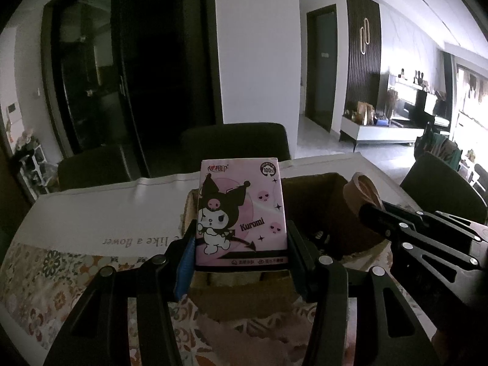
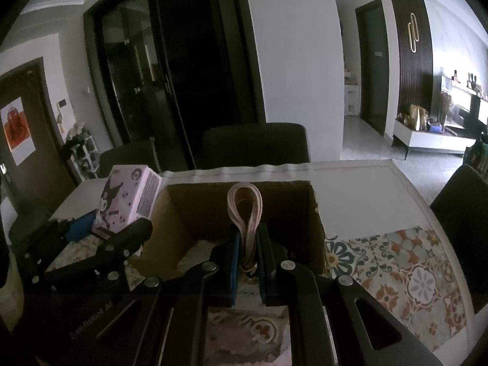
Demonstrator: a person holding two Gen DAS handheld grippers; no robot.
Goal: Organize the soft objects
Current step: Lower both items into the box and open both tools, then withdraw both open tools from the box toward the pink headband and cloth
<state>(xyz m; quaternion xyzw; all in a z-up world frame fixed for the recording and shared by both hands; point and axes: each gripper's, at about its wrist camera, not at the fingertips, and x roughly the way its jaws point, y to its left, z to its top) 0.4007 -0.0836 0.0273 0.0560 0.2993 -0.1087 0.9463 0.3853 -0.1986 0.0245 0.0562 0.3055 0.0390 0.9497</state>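
Note:
My left gripper is shut on a pink Kuromi tissue pack and holds it upright above the near left edge of an open cardboard box. In the right wrist view the pack sits left of the box. My right gripper is shut on a folded pink, band-like soft item and holds it over the box opening. The same item shows at the right in the left wrist view, beyond the right gripper's fingers.
The box stands on a table with a floral cloth and a white runner. Dark chairs stand behind the table and one at the right. The box interior is dark.

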